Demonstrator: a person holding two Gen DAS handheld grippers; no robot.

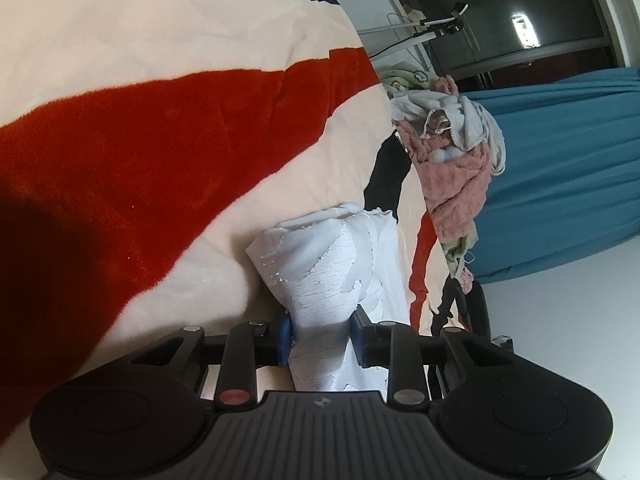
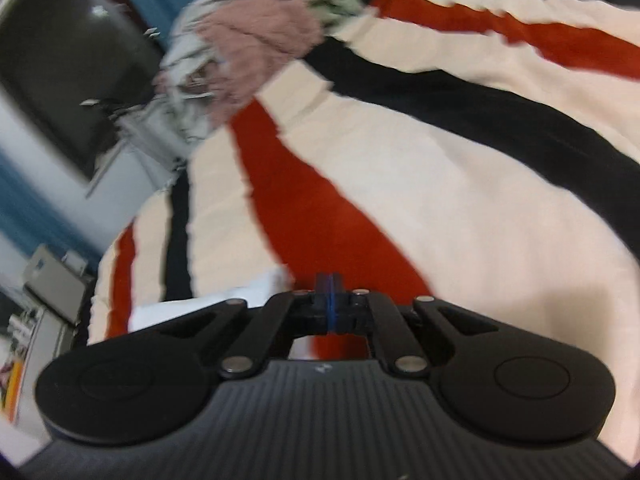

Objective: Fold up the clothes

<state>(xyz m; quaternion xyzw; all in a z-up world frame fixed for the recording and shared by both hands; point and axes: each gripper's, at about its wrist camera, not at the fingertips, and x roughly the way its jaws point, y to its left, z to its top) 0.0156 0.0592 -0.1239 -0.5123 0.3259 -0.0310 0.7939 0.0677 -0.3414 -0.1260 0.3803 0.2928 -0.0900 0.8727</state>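
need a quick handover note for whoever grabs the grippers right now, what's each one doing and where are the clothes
Left gripper: shut on the white garment, bunched between its fingers over the striped blanket.
Right gripper: shut, nothing visible between its fingers, over the same blanket; its view is motion-blurred.
Pile of unfolded clothes: pink, white and green pieces heaped at the far edge of the blanket.
Done: white garment looks partly bunched or folded; how far cannot be told.
Left: probably lay it flat, finish its fold, then work through the pile.

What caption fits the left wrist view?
Left gripper clamps a bunched white garment over the striped blanket.
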